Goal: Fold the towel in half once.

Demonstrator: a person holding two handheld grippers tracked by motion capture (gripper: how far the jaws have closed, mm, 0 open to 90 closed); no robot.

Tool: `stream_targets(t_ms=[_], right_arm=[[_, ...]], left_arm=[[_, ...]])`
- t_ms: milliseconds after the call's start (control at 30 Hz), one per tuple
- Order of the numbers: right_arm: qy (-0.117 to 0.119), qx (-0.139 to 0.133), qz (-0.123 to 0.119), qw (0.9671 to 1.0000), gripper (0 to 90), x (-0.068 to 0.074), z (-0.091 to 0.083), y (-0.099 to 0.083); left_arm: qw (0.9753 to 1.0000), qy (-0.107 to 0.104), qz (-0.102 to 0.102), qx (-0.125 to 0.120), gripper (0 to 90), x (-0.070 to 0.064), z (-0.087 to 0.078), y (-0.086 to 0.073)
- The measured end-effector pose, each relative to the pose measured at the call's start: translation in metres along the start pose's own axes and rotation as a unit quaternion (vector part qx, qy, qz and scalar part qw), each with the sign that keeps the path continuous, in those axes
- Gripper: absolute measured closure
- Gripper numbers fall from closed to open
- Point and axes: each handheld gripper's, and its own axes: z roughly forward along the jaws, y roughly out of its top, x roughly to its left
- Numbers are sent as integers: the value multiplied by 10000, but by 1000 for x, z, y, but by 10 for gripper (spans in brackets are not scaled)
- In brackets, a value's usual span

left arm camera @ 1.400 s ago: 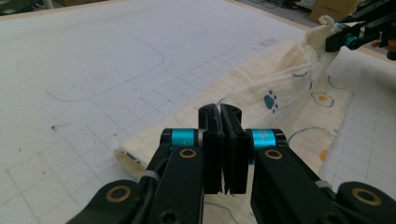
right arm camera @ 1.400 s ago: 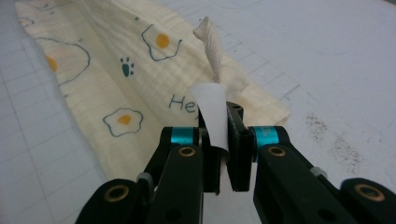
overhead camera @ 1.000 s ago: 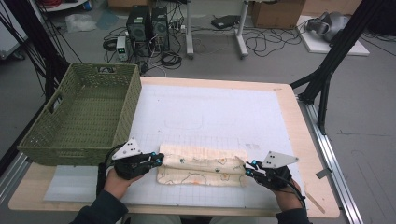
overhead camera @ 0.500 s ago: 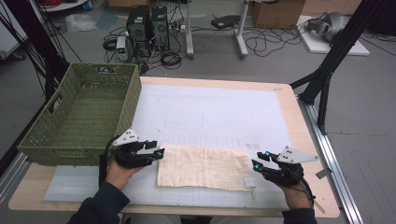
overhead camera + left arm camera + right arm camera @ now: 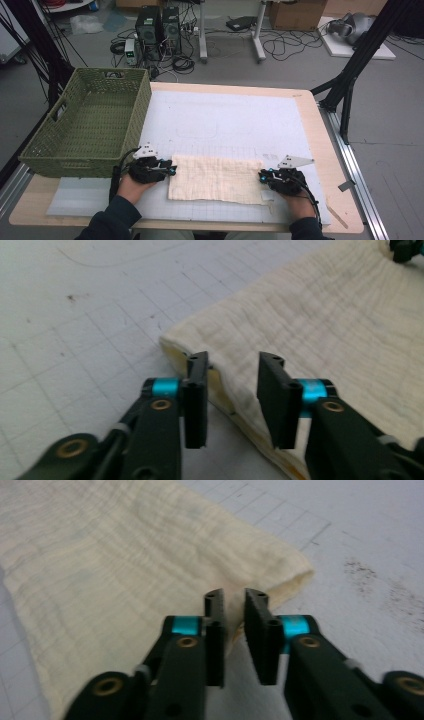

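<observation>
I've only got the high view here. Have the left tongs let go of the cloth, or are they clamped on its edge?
Observer: In the left gripper view the left tongs stand open. Their jaws are well apart, on either side of one edge of the cloth, near a corner.
Operator: And the right tongs?
Observer: The right tongs show a narrower gap, with a corner of the cloth just past the tips. As far as I can tell they are not clamped on it.
Operator: Is the cloth a single layer?
Observer: No. The left gripper view shows stacked layers along that edge, so it is folded.
</observation>
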Motion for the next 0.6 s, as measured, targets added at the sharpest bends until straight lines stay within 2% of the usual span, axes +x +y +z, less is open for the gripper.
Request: stream_targets(t_ms=[33,67,133,267,367,500,600], right_arm=[[-40,-20,-93,9999,861,1,0,1],[-77,-53,-119,9999,866,3,-1,2],[-108,-151,-151,9997,869,4,-3,4],[-61,-396,-41,9992,869,4,-8,5],[-147,-482,-6,9987,869,3,-9,7],[-302,-449,73,9985,869,0,-6,10],[-484,-211,53,9986,869,-1,1,10]], left_arm=[[9999,-5,124,0,839,-2,-1,1],[9998,-39,166,-57,869,-3,-1,2],[9996,-98,137,-236,875,-4,-5,4],[9979,-205,-103,-599,879,0,-8,7],[9969,-139,-248,-727,882,4,-9,9],[9975,55,-401,-581,882,10,-7,7],[9985,128,-399,-352,880,10,-4,4]])
